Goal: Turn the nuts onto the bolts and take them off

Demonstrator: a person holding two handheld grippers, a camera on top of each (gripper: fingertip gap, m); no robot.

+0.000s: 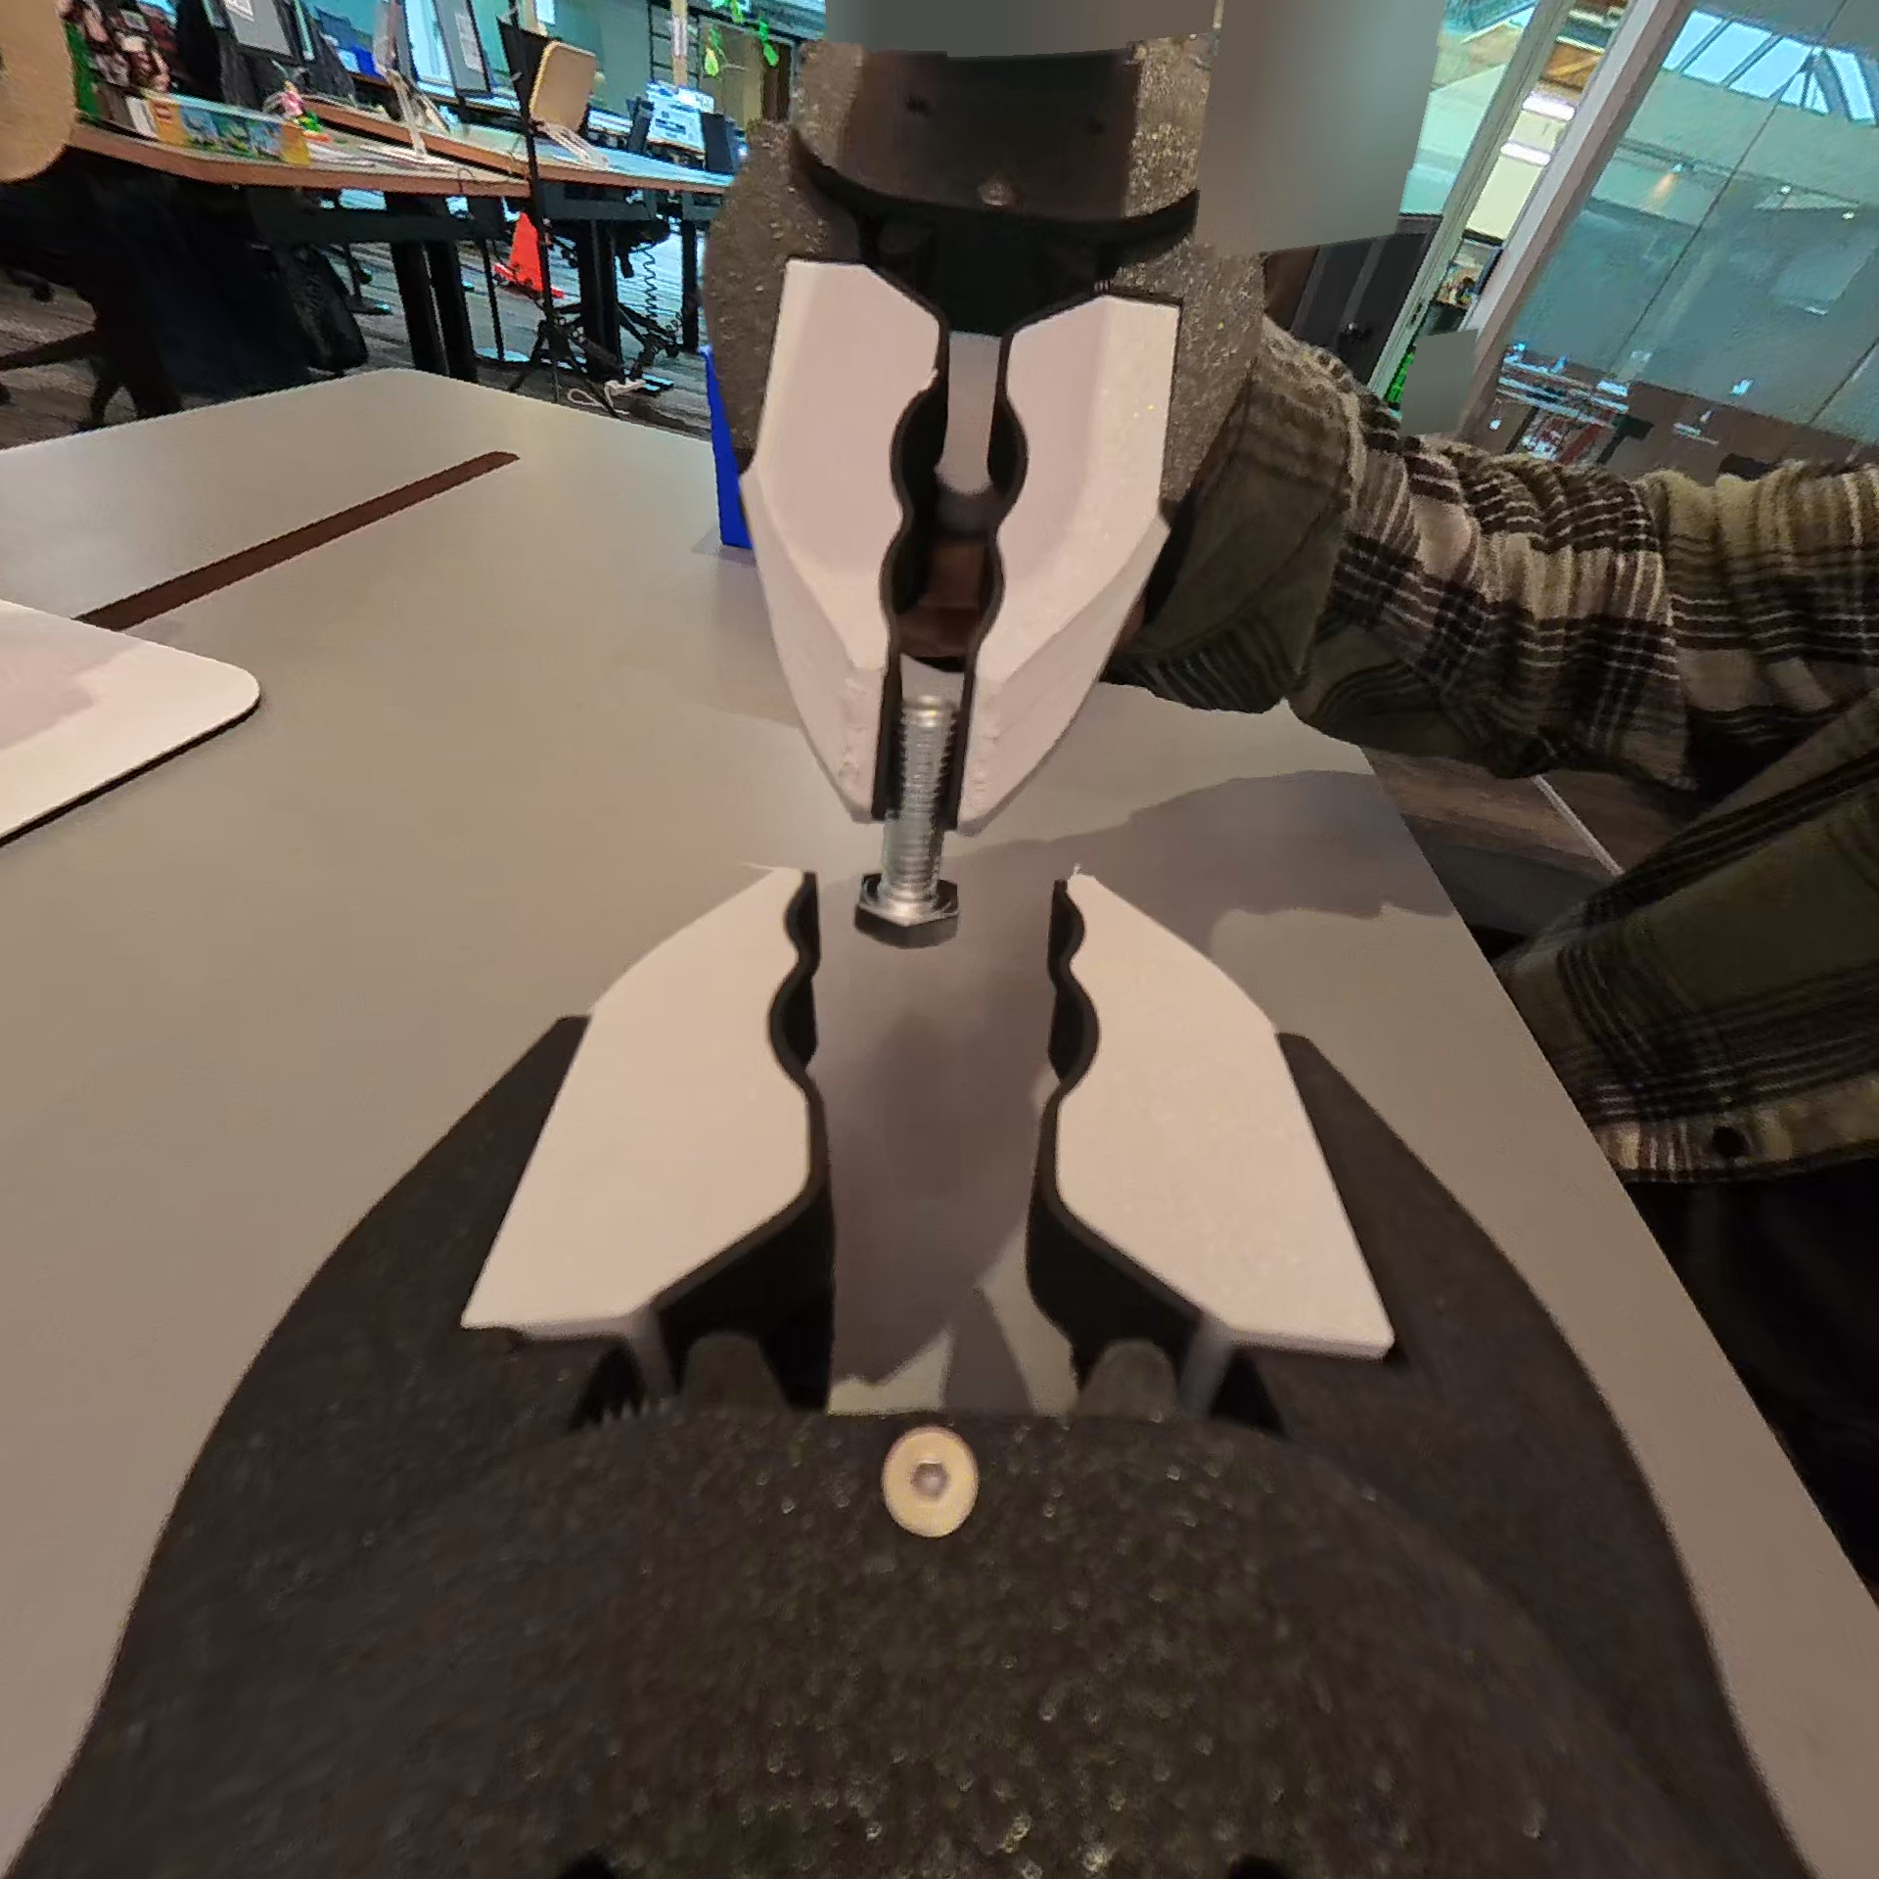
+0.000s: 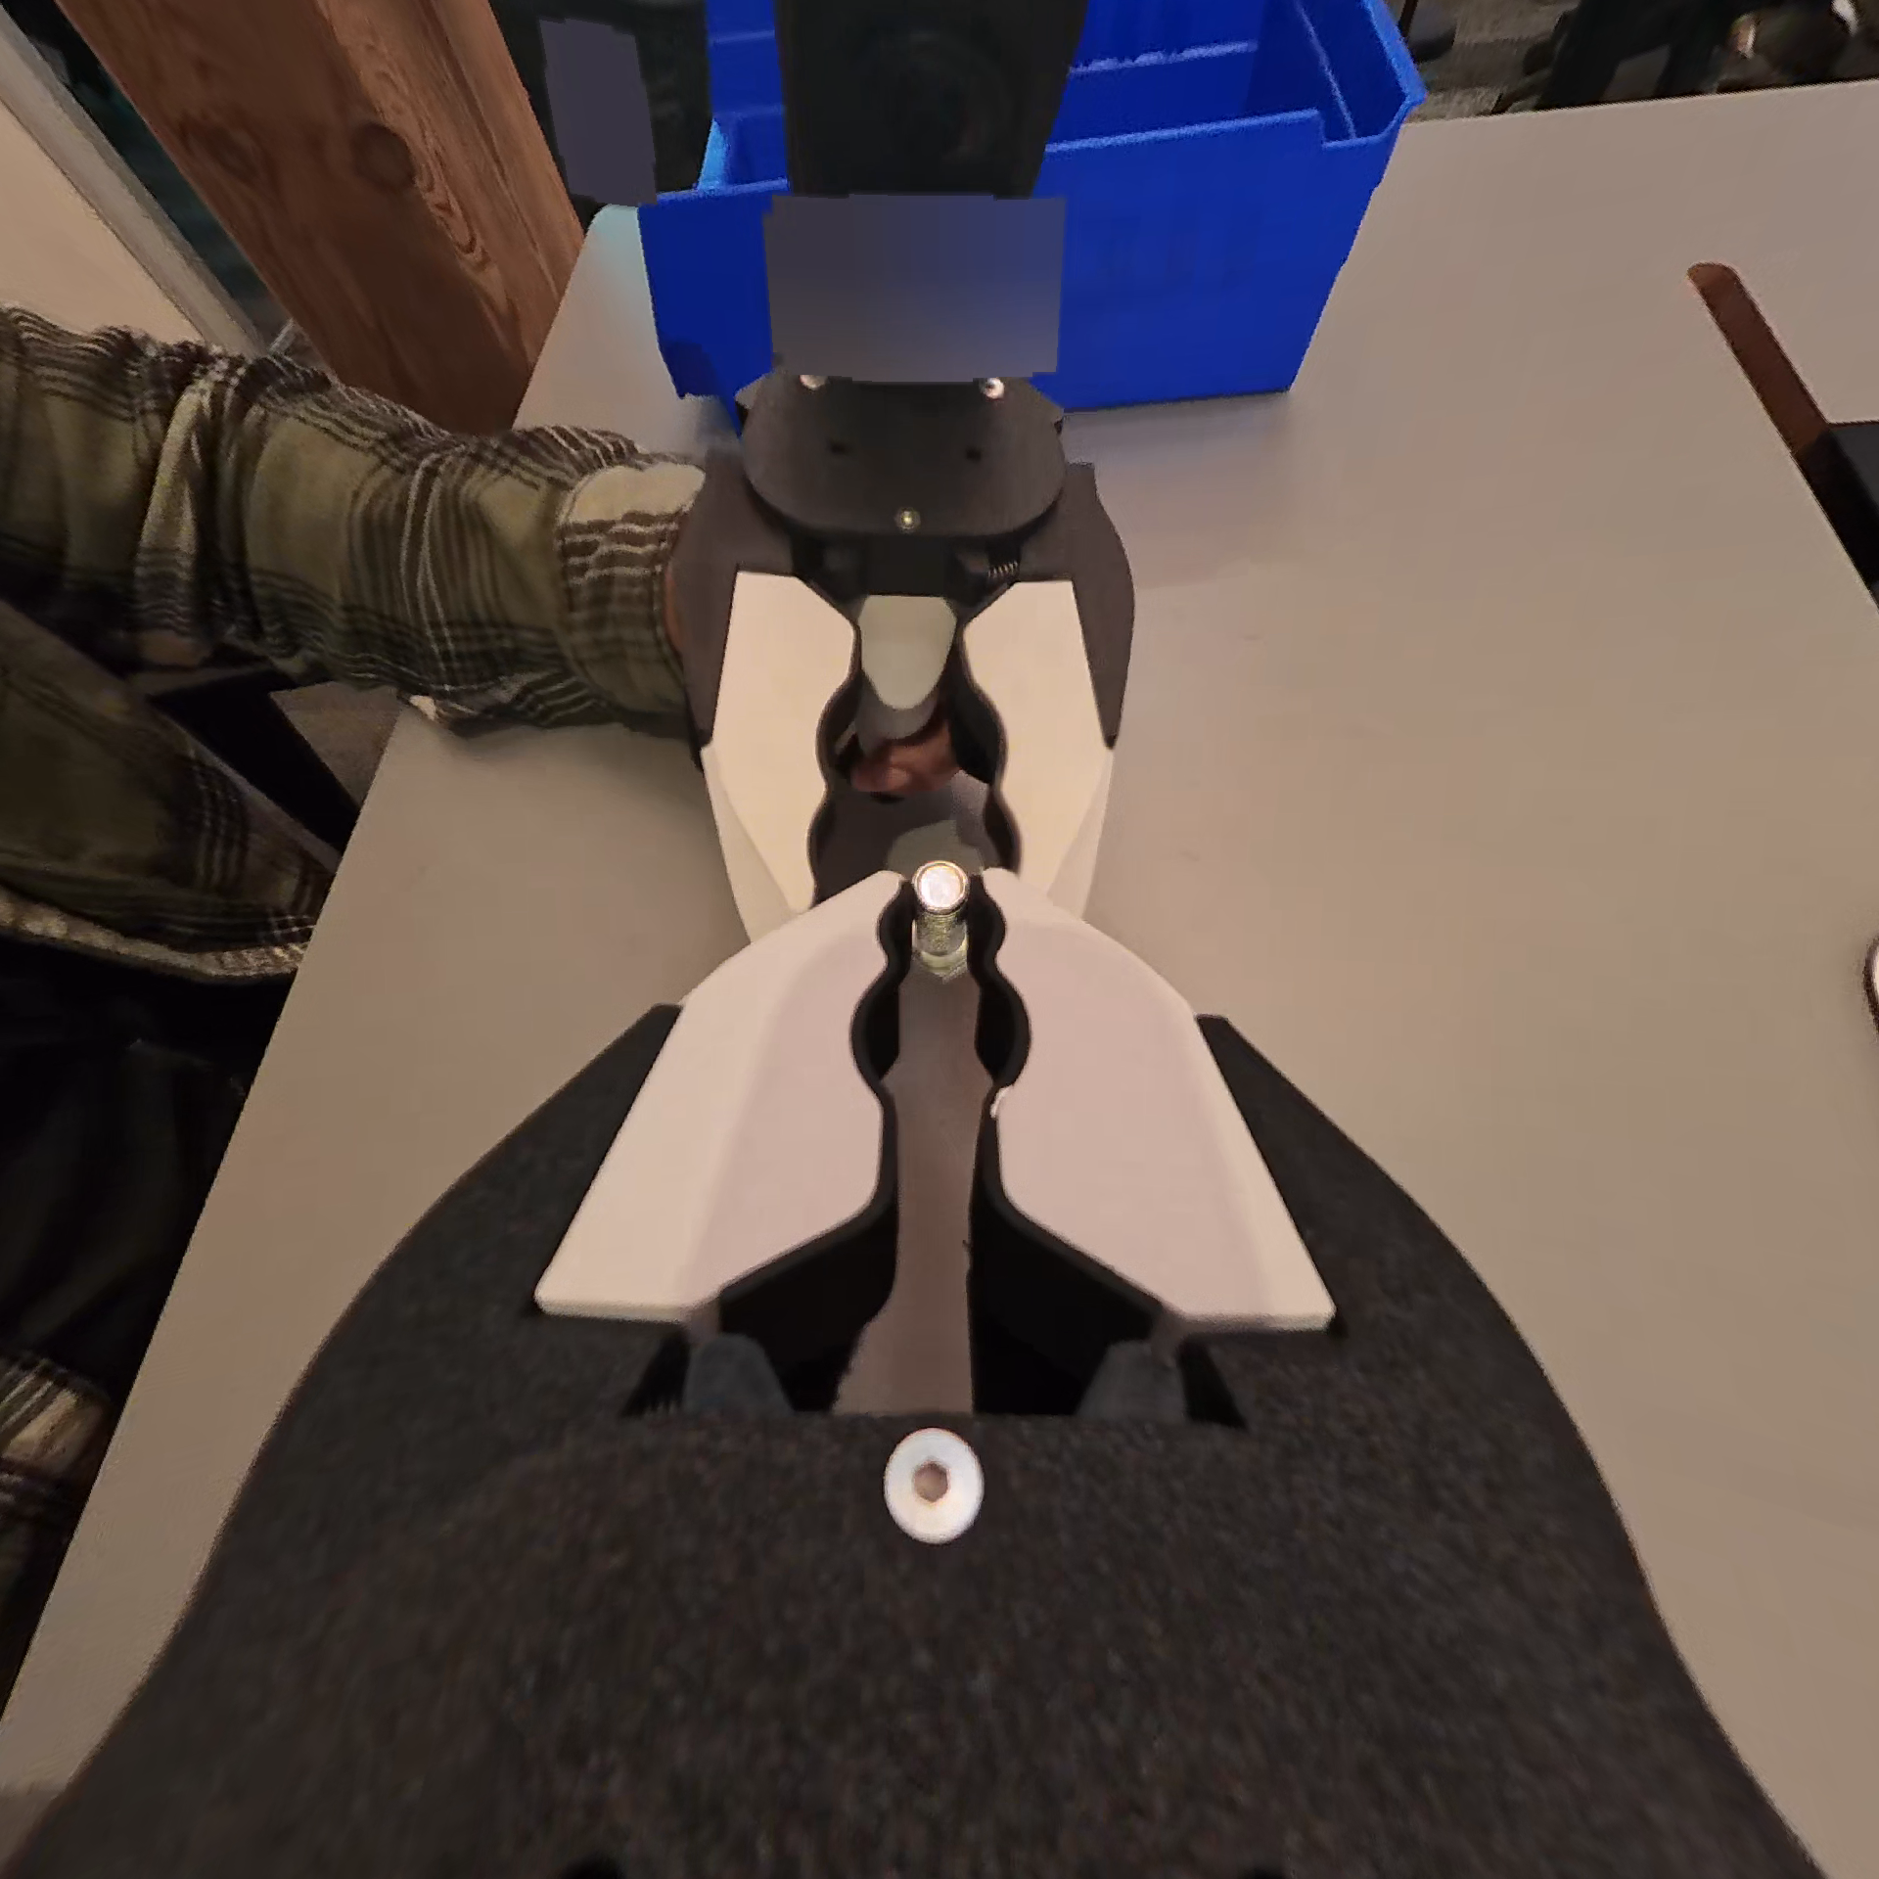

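One bolt point(image 1: 908, 803) (clamped upright), near table edge point(image 1: 1423, 813)

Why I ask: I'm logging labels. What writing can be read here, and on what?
Bolt, left gripper, right gripper: no writing visible.
Colourful box on the far desk: print too small to read.
Posters behind it: blurred, unreadable.
Blue bin: none visible.
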